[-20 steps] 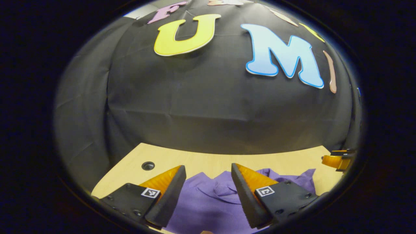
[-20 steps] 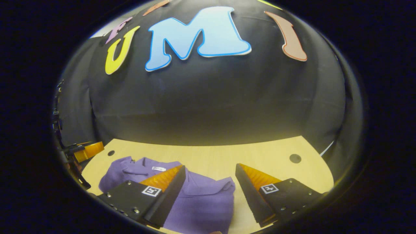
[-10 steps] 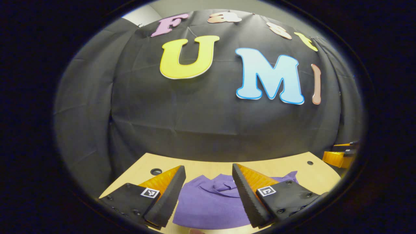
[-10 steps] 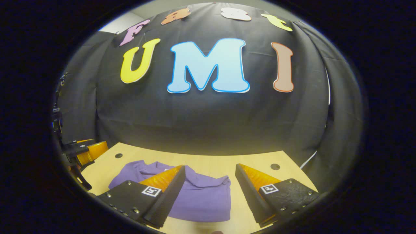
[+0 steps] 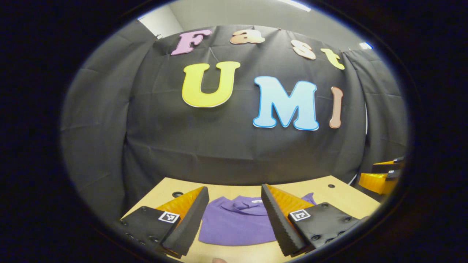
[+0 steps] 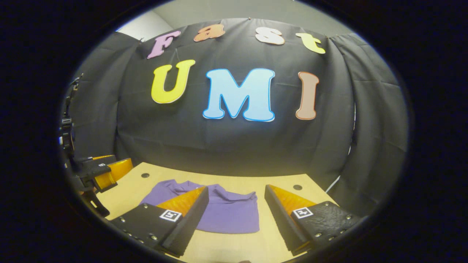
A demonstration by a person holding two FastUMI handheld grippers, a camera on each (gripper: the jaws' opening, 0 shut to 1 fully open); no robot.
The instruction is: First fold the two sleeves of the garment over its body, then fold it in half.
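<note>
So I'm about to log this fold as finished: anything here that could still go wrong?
The purple garment lies folded on the table, but its far edge looks bunched, so it might spring open. Both tongs, left and right, are open and hold nothing; dipping either could snag the cloth.

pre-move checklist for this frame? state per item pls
1. Left gripper open, holding nothing: ok.
2. Right gripper open, holding nothing: ok.
3. Garment lies as a compact purple stack on the table, no sleeve sticking out sideways: ok.
4. Folded in half: looks so from its short outline; layers underneath cannot tell.
5. Garment fully on the table, clear of the edges: ok.
6. Both grippers above the garment, not touching it: ok.
</note>
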